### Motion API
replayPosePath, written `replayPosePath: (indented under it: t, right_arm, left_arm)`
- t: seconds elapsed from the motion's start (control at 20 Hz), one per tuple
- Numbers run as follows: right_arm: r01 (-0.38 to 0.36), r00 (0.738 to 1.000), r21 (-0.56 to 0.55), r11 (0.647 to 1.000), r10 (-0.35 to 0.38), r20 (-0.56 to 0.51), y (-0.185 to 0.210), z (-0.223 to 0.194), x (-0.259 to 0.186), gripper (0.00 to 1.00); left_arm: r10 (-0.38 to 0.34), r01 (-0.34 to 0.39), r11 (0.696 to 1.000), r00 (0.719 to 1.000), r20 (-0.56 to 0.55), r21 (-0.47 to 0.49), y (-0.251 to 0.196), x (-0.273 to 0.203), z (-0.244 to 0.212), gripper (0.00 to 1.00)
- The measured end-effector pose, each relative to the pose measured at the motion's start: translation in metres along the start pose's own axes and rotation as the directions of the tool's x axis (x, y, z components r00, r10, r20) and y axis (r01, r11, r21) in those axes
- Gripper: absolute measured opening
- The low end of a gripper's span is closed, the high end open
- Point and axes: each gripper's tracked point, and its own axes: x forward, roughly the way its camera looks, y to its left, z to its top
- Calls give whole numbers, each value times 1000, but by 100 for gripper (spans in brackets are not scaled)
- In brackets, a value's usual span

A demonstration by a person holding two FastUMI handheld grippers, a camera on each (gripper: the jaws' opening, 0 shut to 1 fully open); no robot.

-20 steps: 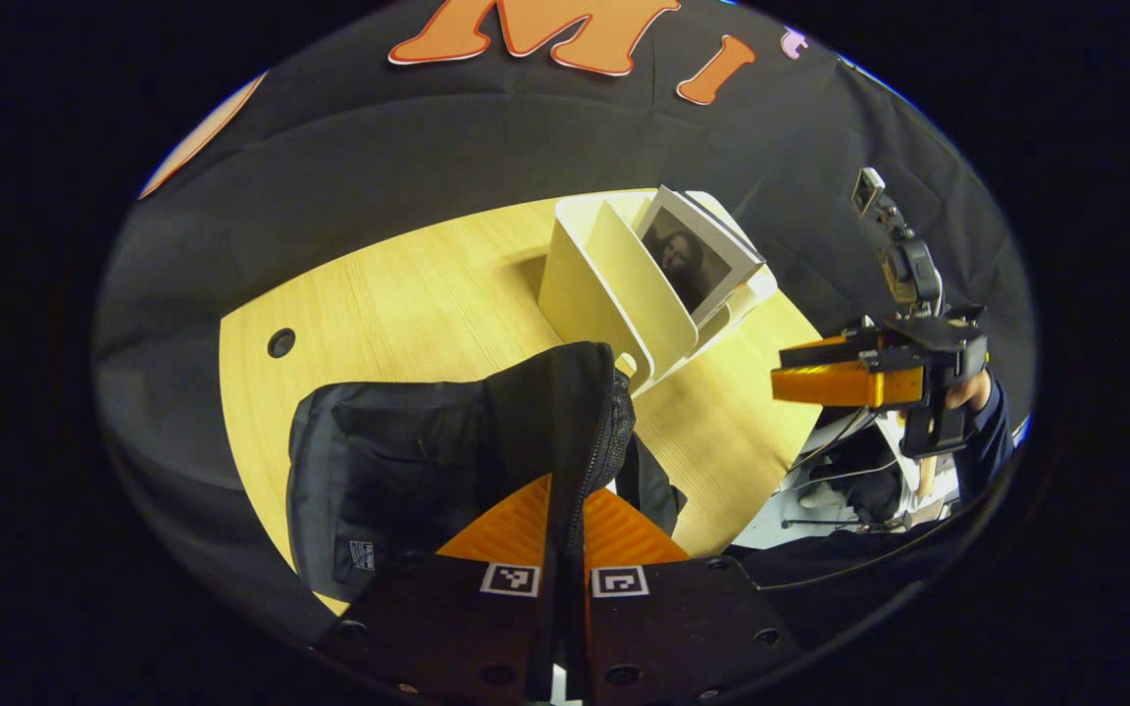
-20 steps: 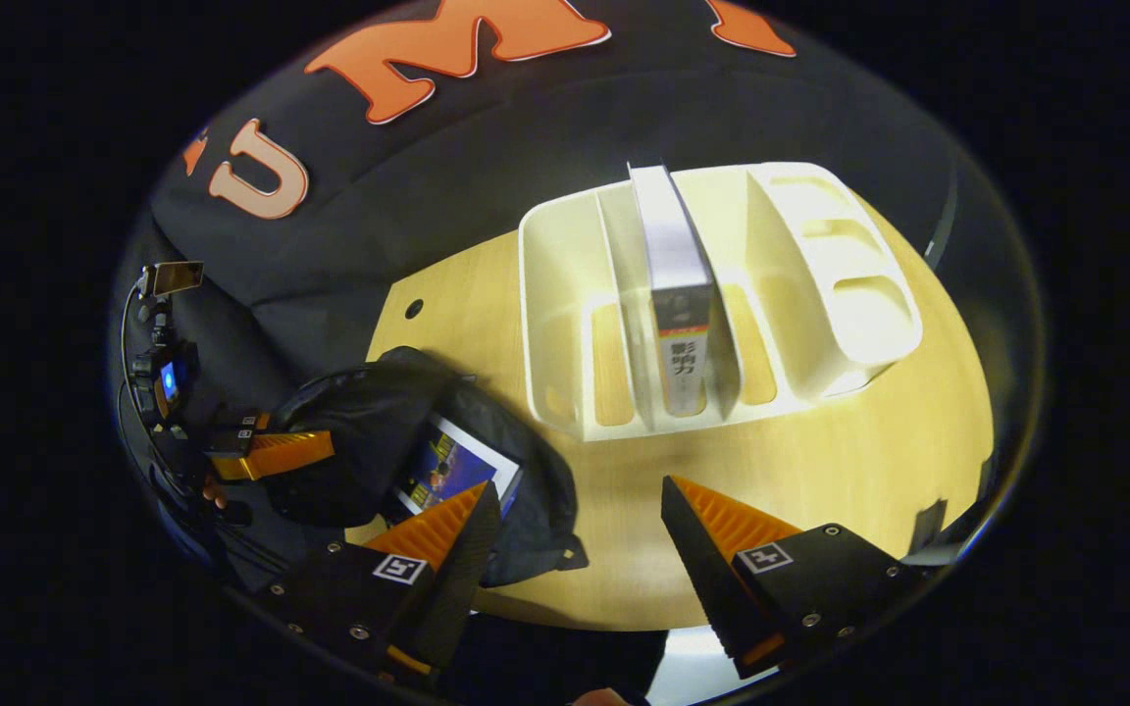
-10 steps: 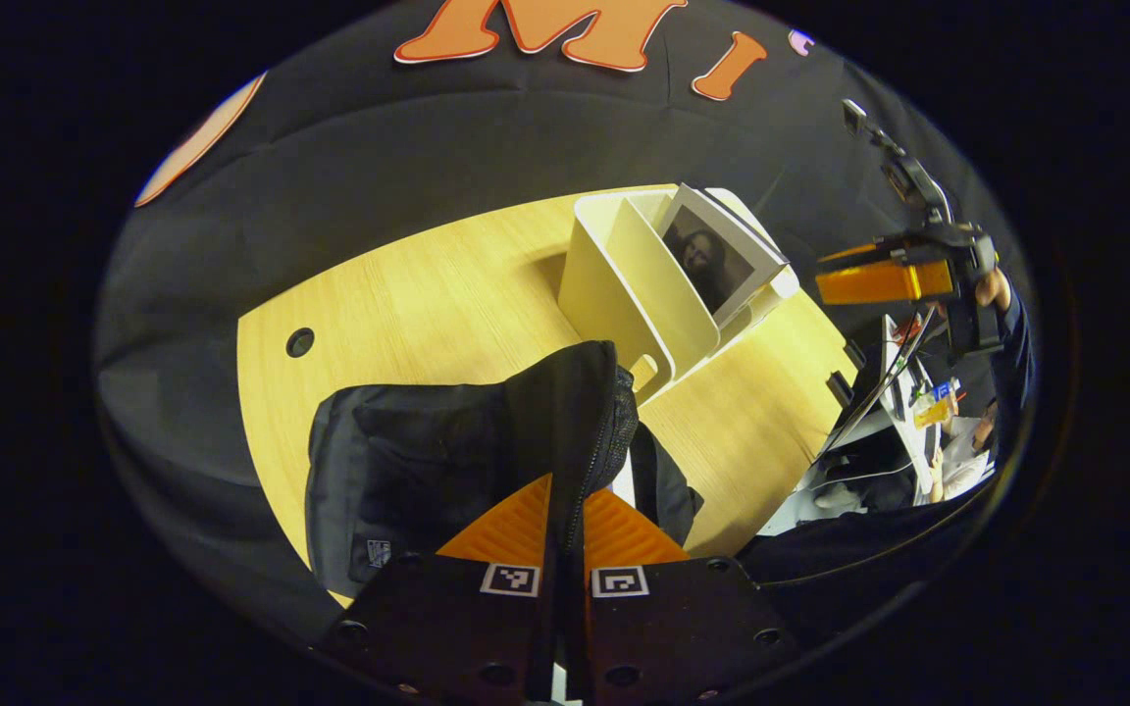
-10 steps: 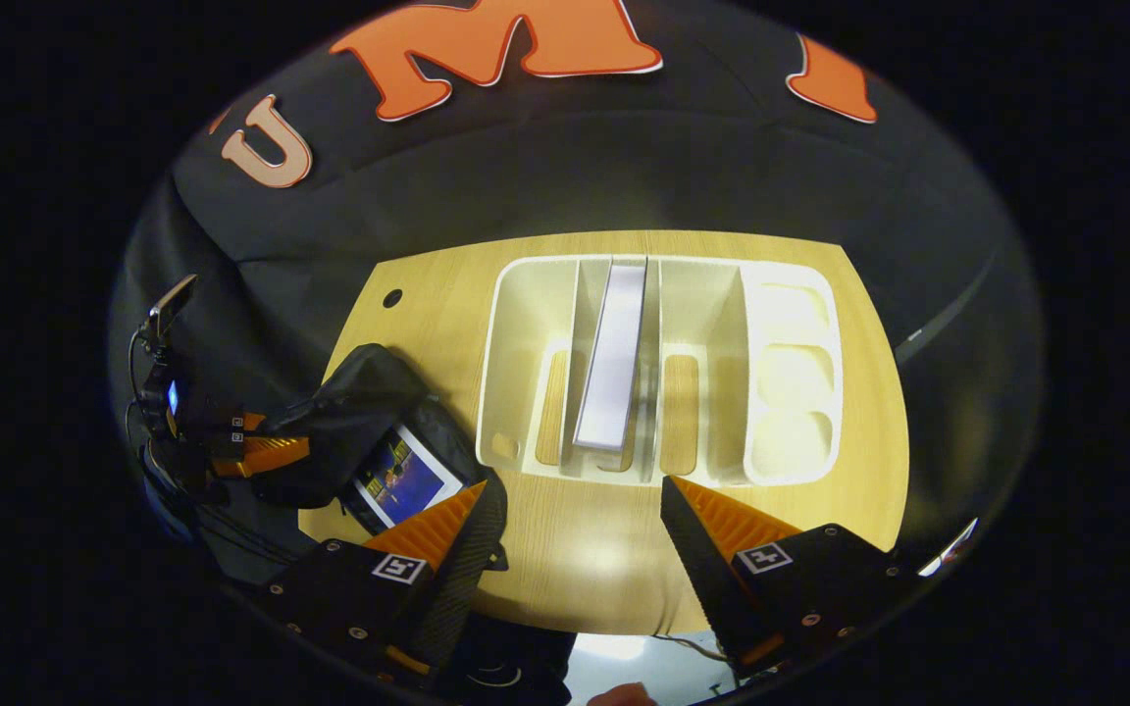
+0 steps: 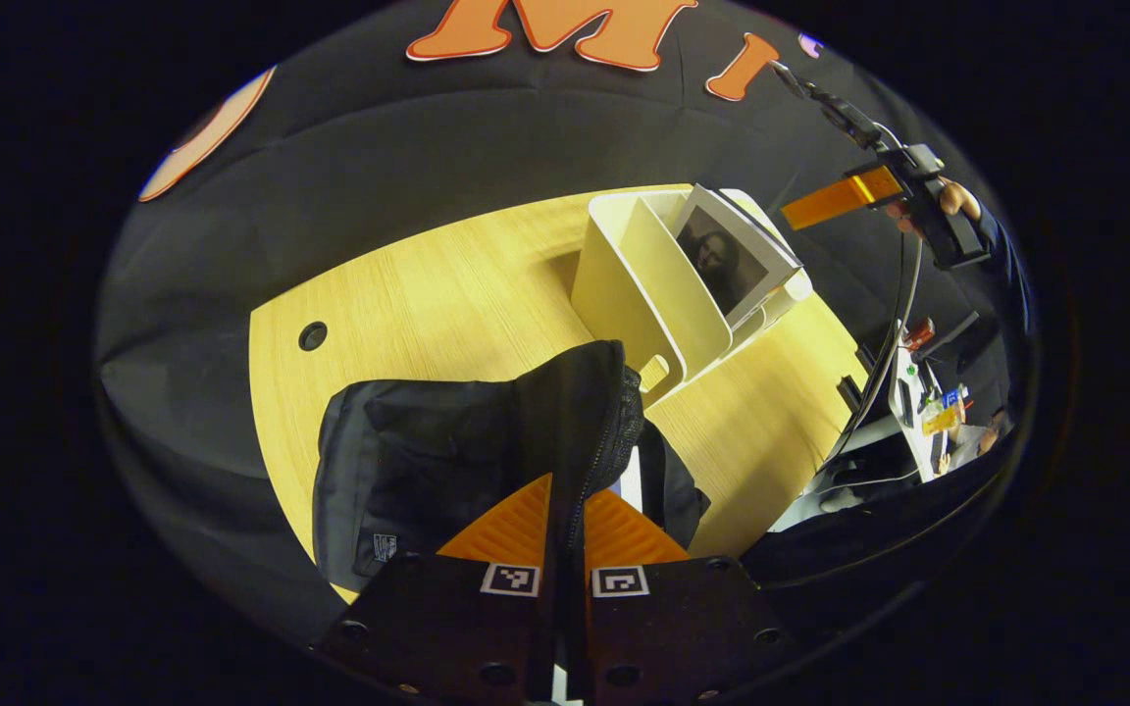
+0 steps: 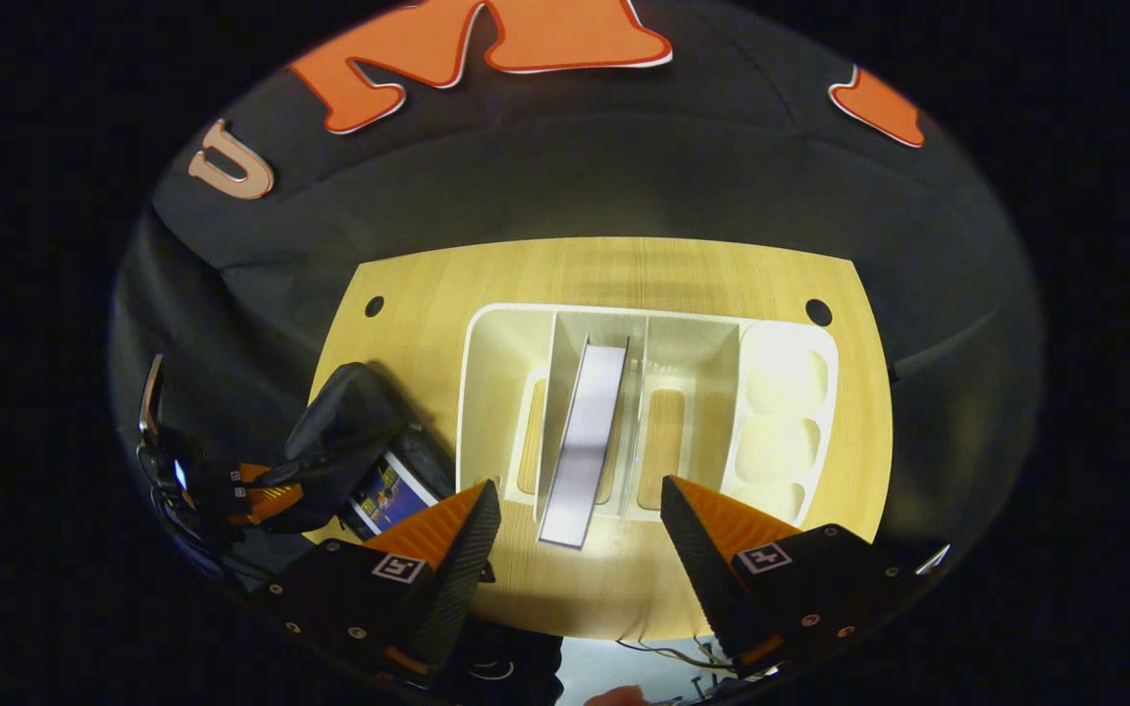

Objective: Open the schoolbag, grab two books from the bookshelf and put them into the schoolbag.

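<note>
While the left tool (image 5: pixel 565 510) pinches the bag (image 5: pixel 447 451) flap:
Bag: on the desk (image 6: pixel 624 275), one book (image 6: pixel 386 493) inside.
Right tool (image 6: pixel 575 510): spread wide — above the shelf (image 6: pixel 693 343).
Second book (image 6: pixel 585 441): upright in the shelf — untouched.

Each gripper carried black bodies studded with round screws and a square black-and-white marker on each finger mount (image 5: pixel 511 579). The fingers (image 6: pixel 722 520) were ridged wedges. The person's hand (image 5: pixel 957 201) emerged from a dark blue sleeve (image 5: pixel 1006 260).
</note>
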Motion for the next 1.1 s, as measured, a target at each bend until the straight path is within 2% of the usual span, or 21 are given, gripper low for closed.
replayPosePath:
  t: [0.4,0.55,0.65,0.7,0.75,0.8,0.95,1.0,1.05,1.1]
  right_arm:
    - [43,993,39,998,-39,-110,-5,1,58,98]
    - [51,987,45,998,-44,-152,0,-4,78,91]
    - [61,981,39,997,-53,-185,2,-10,88,79]
    - [86,978,43,995,-76,-195,-2,-12,92,67]
    - [115,974,47,992,-103,-204,-6,-14,96,61]
    - [135,970,64,989,-119,-211,-8,-16,97,48]
    - [167,968,96,981,-145,-207,-8,-21,93,39]
    - [173,967,94,980,-151,-205,-7,-24,91,31]
    - [178,967,101,979,-154,-204,-7,-28,90,37]
    - [183,966,109,977,-158,-202,-6,-31,88,37]
  left_arm:
    - [12,-11,999,1000,7,-49,-3,1,-1,6]
    - [21,-20,997,1000,8,-73,-1,1,-5,6]
    - [21,-20,997,1000,6,-79,-1,2,-4,6]
    - [20,-20,997,1000,6,-81,-2,2,-4,6]
    - [20,-19,996,1000,7,-86,-2,3,-4,6]
    - [17,-16,996,1000,9,-90,-3,4,-5,6]
    - [6,-5,996,1000,18,-90,-5,8,-8,6]
    - [-1,3,997,1000,19,-83,-6,9,-10,6]
    - [-9,11,996,1000,20,-84,-7,10,-11,6]
    - [-15,17,997,1000,21,-80,-7,10,-13,6]
